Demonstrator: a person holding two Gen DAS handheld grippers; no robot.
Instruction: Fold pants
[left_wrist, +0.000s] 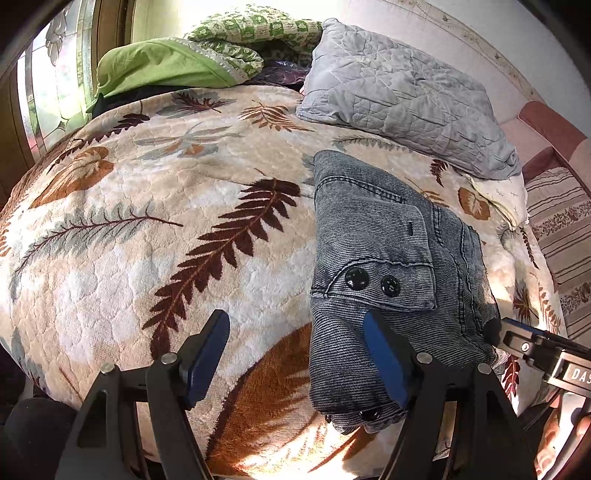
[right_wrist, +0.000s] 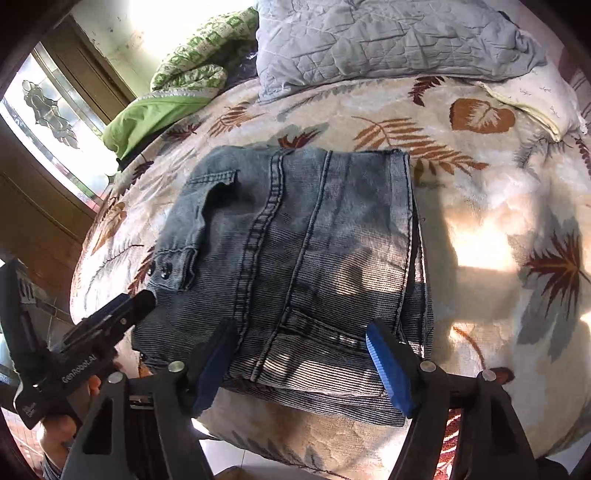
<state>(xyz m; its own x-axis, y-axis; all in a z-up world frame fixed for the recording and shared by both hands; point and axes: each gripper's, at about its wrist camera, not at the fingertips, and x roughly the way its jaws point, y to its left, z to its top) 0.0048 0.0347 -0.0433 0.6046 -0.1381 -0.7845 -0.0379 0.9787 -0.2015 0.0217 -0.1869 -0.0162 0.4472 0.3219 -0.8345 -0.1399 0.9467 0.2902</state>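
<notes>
The pants (right_wrist: 295, 266), grey-blue washed denim, are seen folded into a compact rectangular stack on the bed, resting on a cream blanket (left_wrist: 147, 229) printed with brown and grey leaves; the stack lies near the front edge of the bed. A flap pocket with two dark snaps (left_wrist: 371, 282) is visible on the top layer; seams run lengthwise across the upper face in the right wrist view.

The left claw (left_wrist: 295, 365) is held open; nothing is gripped between its blue pads (left_wrist: 384, 362). Its right pad overlaps the near left edge of the pants in the picture; whether it touches the cloth cannot be told; its left pad stands over bare blanket.

The right claw (right_wrist: 301, 369) is likewise open, jaws spread wide above the near edge of the stack; the fold edge is seen between the pads, yet the pads are not pressed on it. The left tool is also seen at the left of the right wrist view, a hand (right_wrist: 61, 430) wrapped round its handle.

A grey quilted pillow (left_wrist: 406, 96) lies at the far side of the bed, well apart from the pants; green bedding (left_wrist: 166, 66) is heaped beside it, near a window (right_wrist: 51, 122); patches of sunlight fall across blanket and denim.
</notes>
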